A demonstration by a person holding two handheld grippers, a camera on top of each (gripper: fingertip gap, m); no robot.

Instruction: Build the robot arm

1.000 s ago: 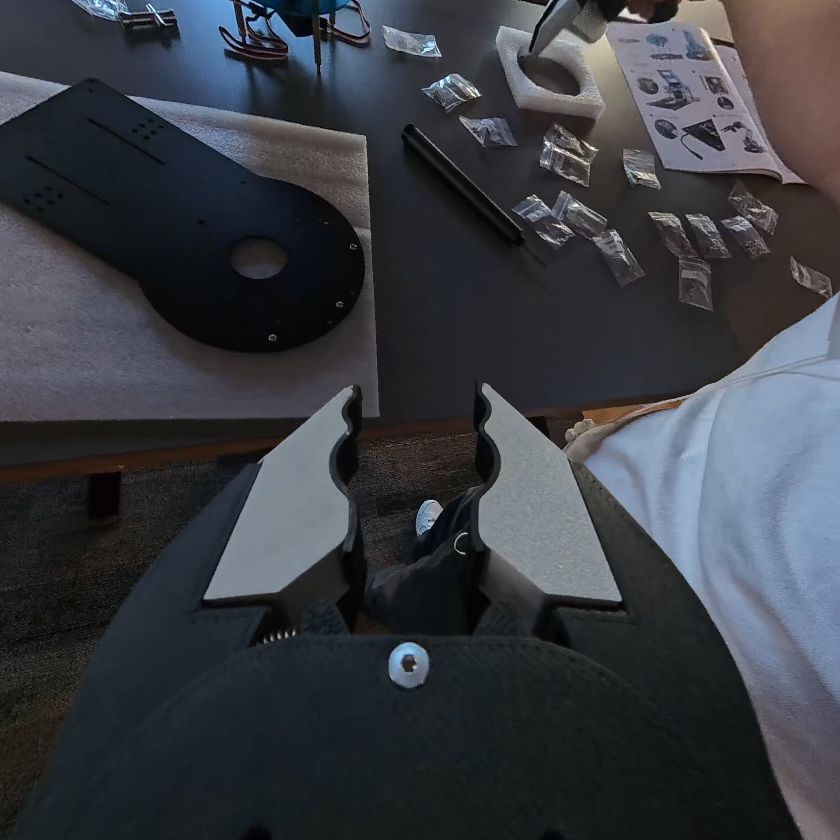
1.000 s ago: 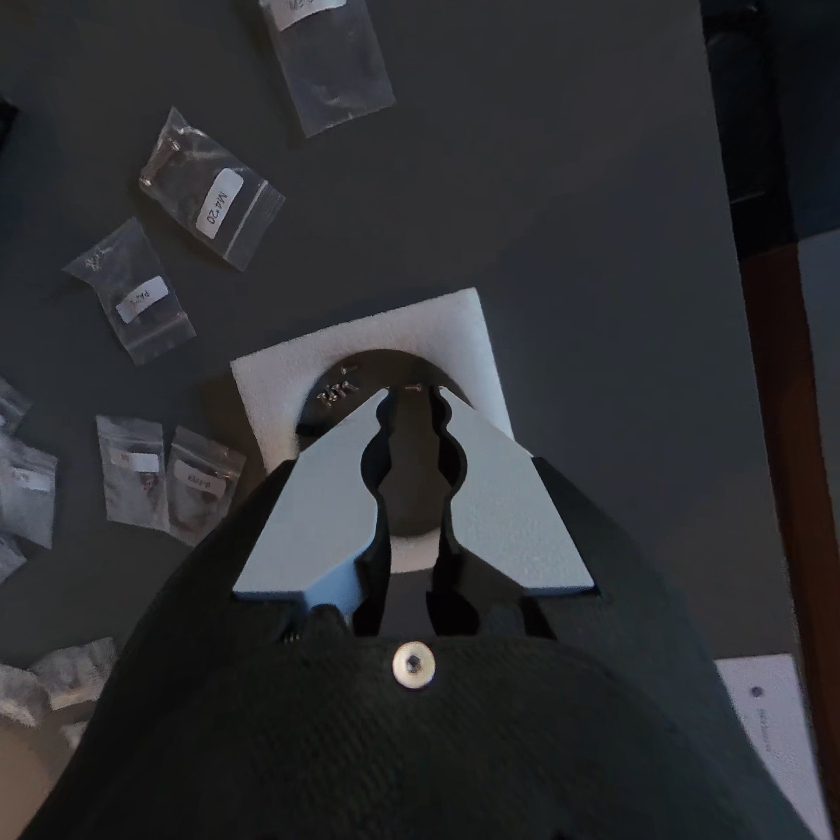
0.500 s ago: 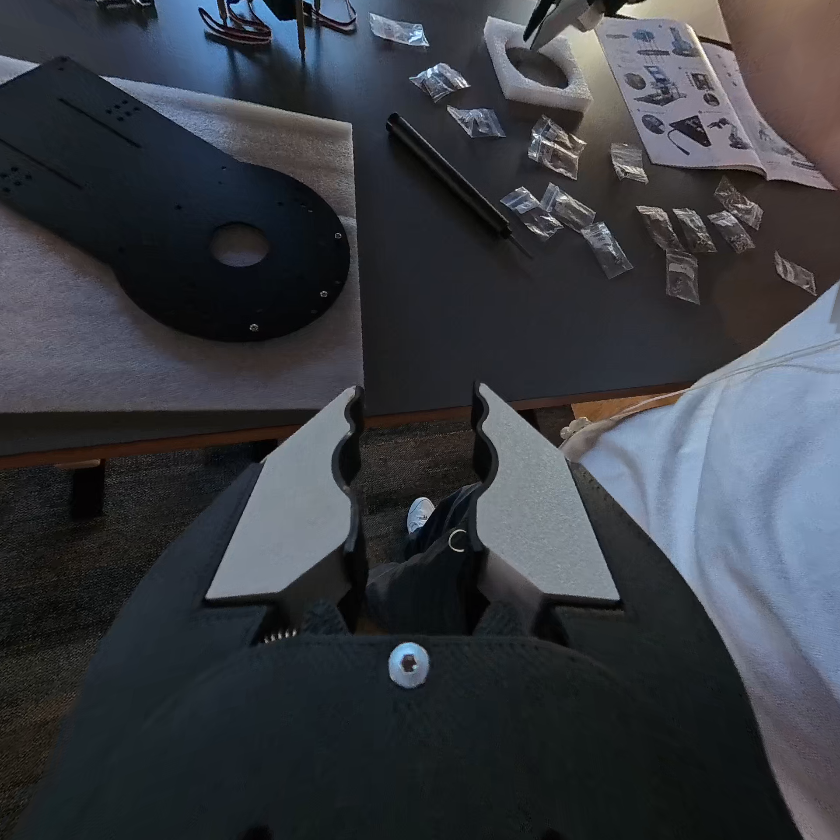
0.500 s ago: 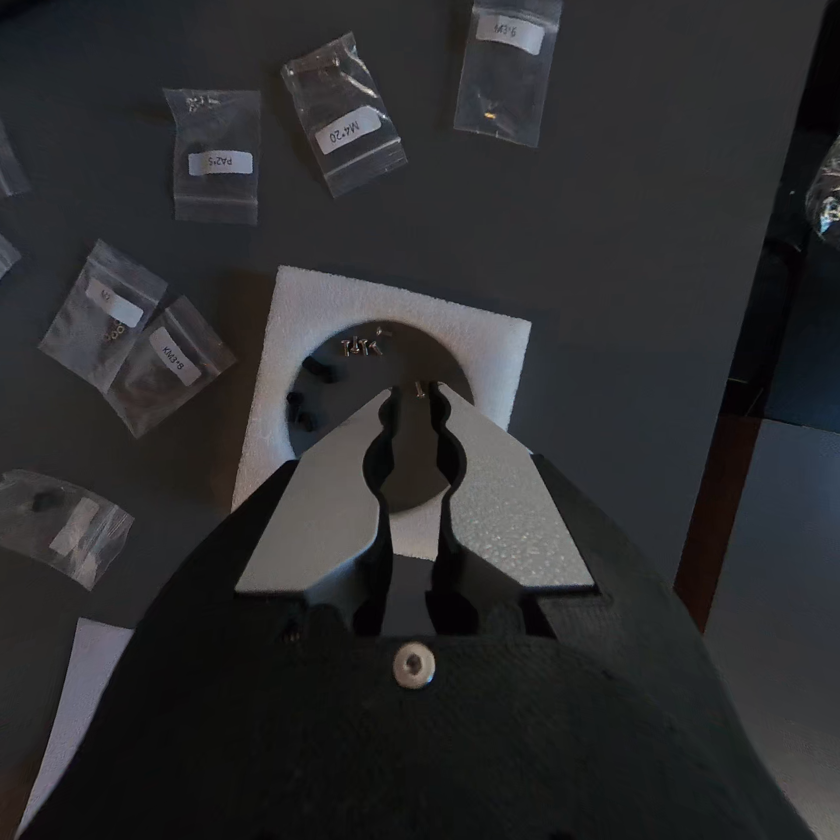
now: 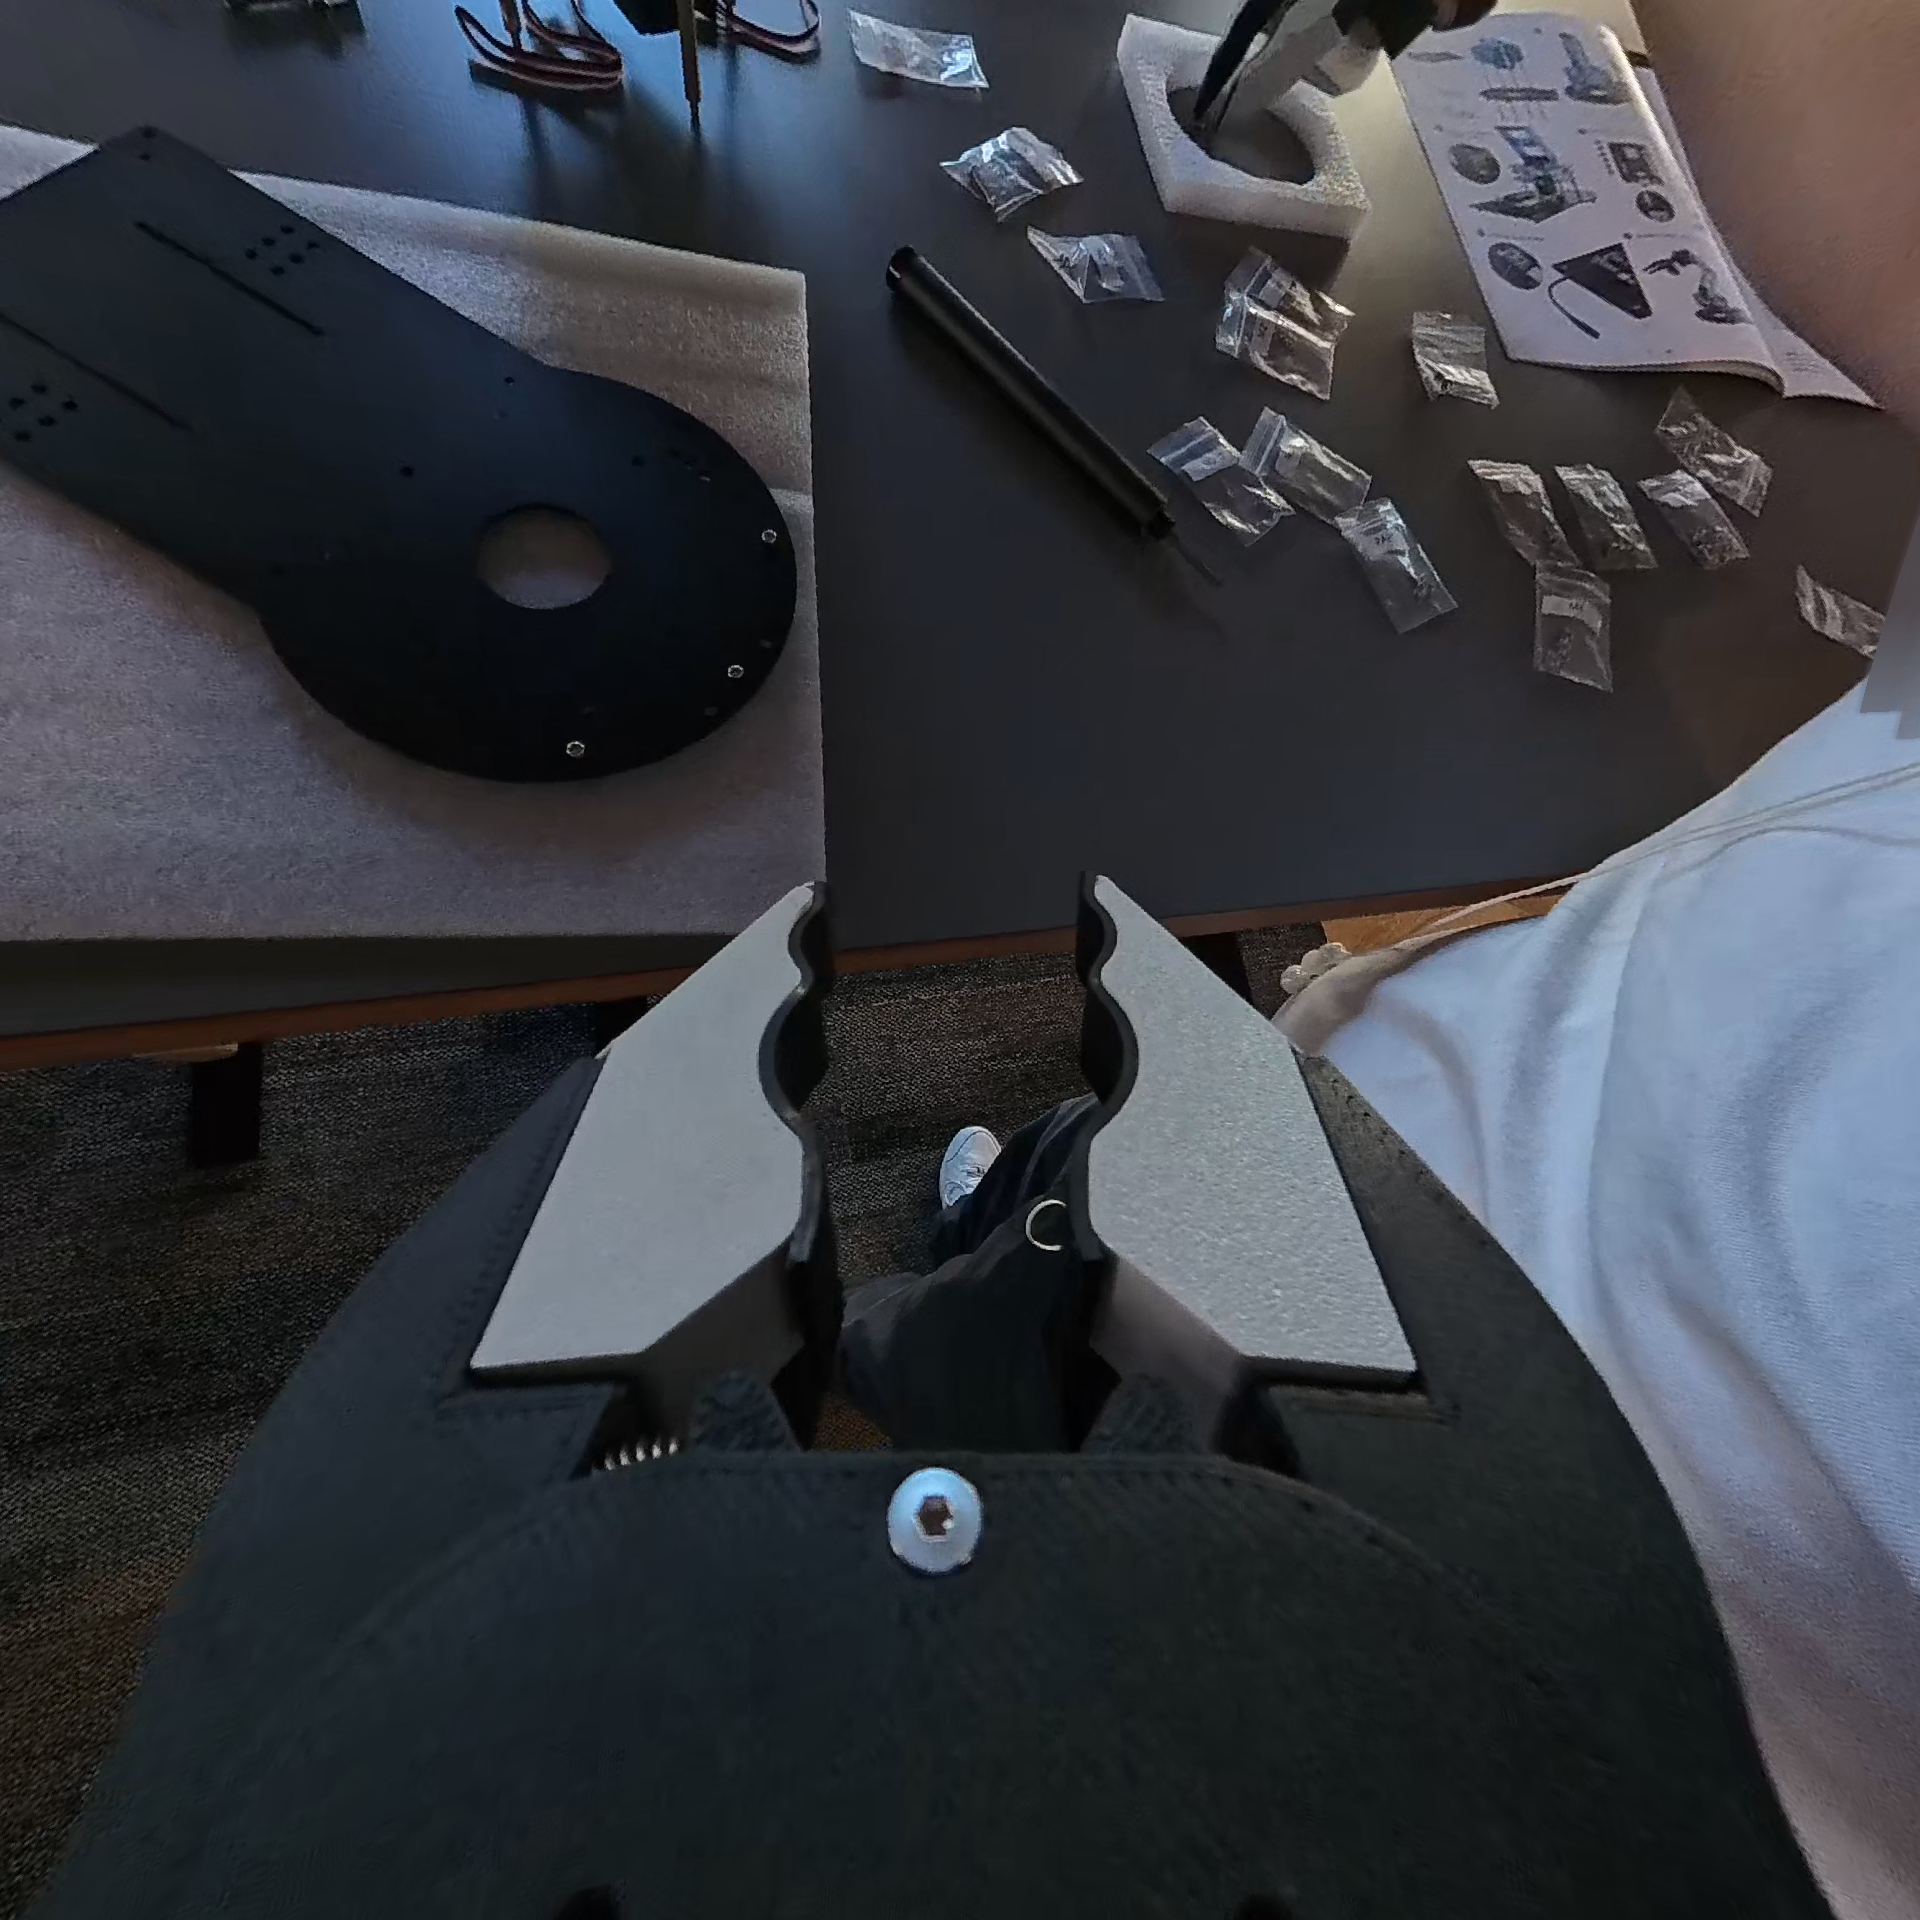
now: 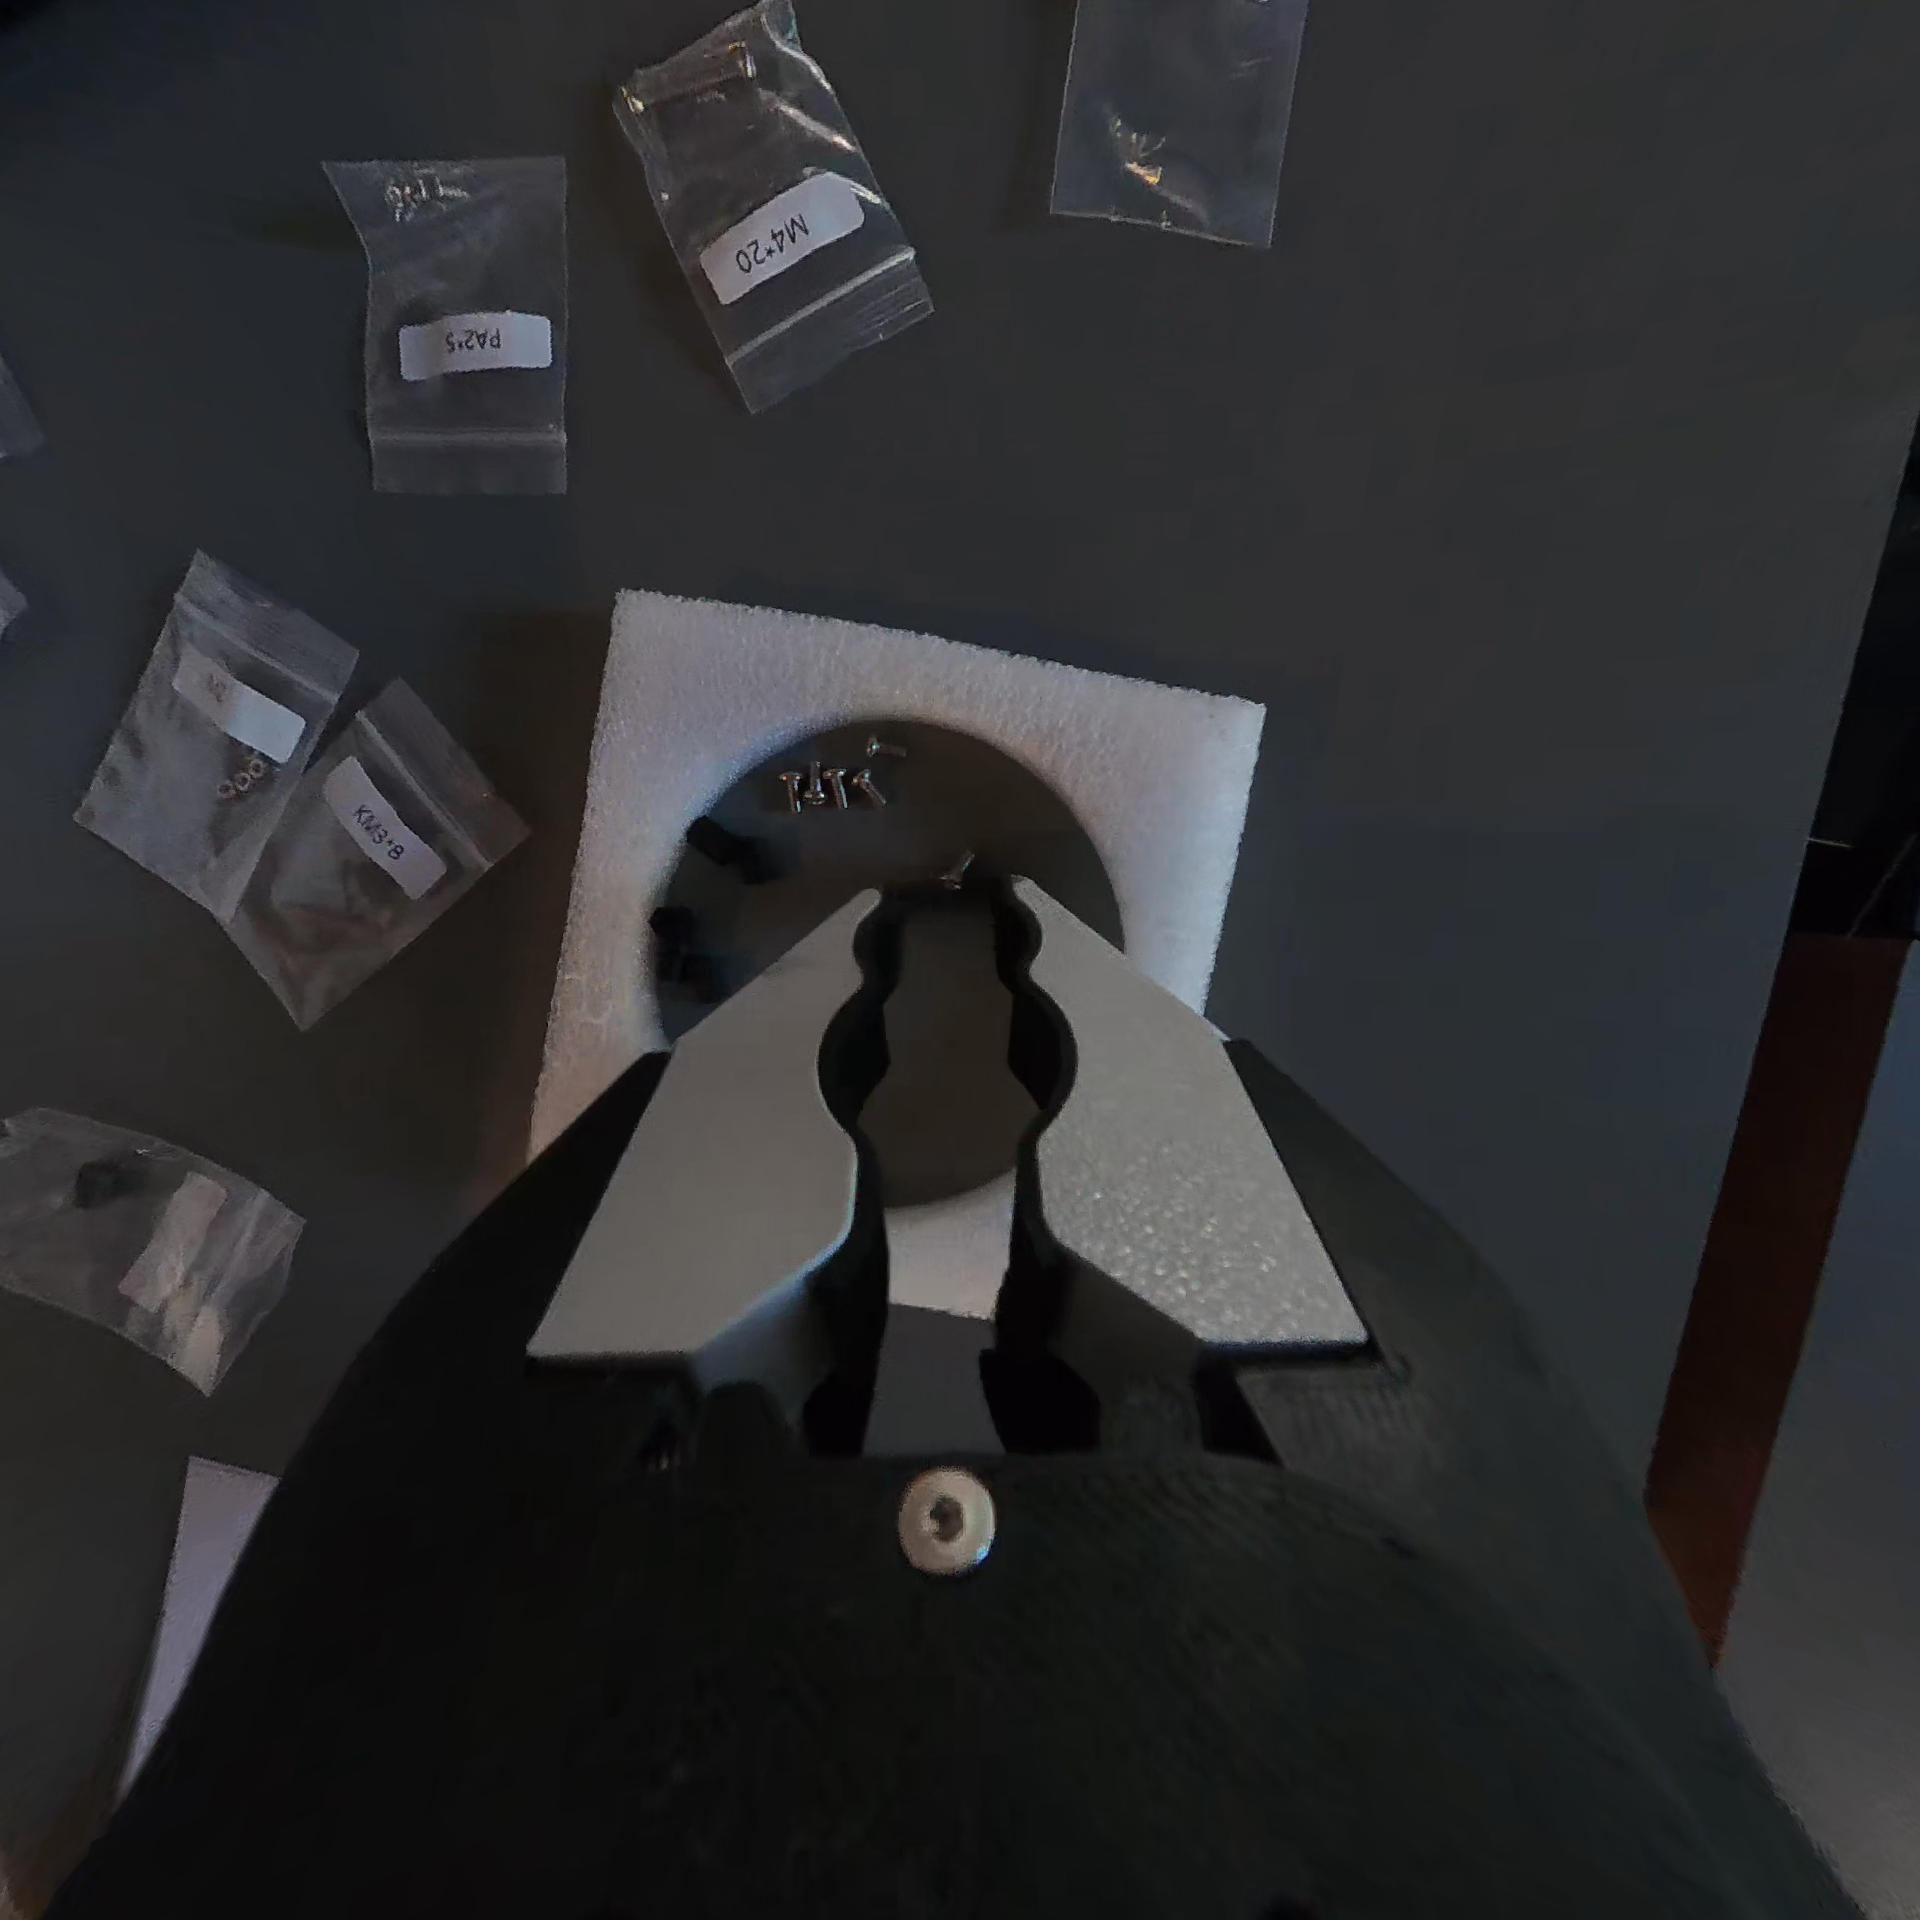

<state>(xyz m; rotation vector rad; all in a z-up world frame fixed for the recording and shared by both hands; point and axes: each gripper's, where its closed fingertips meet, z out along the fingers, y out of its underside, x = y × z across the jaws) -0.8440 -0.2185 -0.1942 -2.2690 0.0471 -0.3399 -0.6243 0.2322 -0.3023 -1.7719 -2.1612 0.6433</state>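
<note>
Since half a second ago the left wrist view has swung a touch, so the table (image 5: 1039, 727) sits lower in frame, and far off the right gripper (image 5: 1221, 88) has dipped into the hole of the white foam ring (image 5: 1247, 187). The left gripper (image 5: 951, 904) hangs off the table's near edge, wide open with nothing in it, above dark carpet (image 5: 125, 1195) and beside a person's white shirt (image 5: 1610, 1143). On the table there's a black plate (image 5: 416, 499) on a grey foam sheet (image 5: 156, 810), a black screwdriver (image 5: 1029, 390), scattered little clear bags (image 5: 1288, 332) and an open booklet (image 5: 1579, 197).

In the right wrist view the ring has turned and come closer. The jaws stand only narrowly apart and hold nothing, tips down inside the hole. A lone screw (image 6: 954, 871) lies just past the tips, maybe touching, I can't tell. More screws (image 6: 836, 787) cluster near the hole's far rim, and black bits (image 6: 727, 847) sit to the left. My guess is that screw is fiddly: tiny, loose, on bare tabletop, against broad tips. A wooden table edge (image 6: 1766, 1143) runs down the right.
</note>
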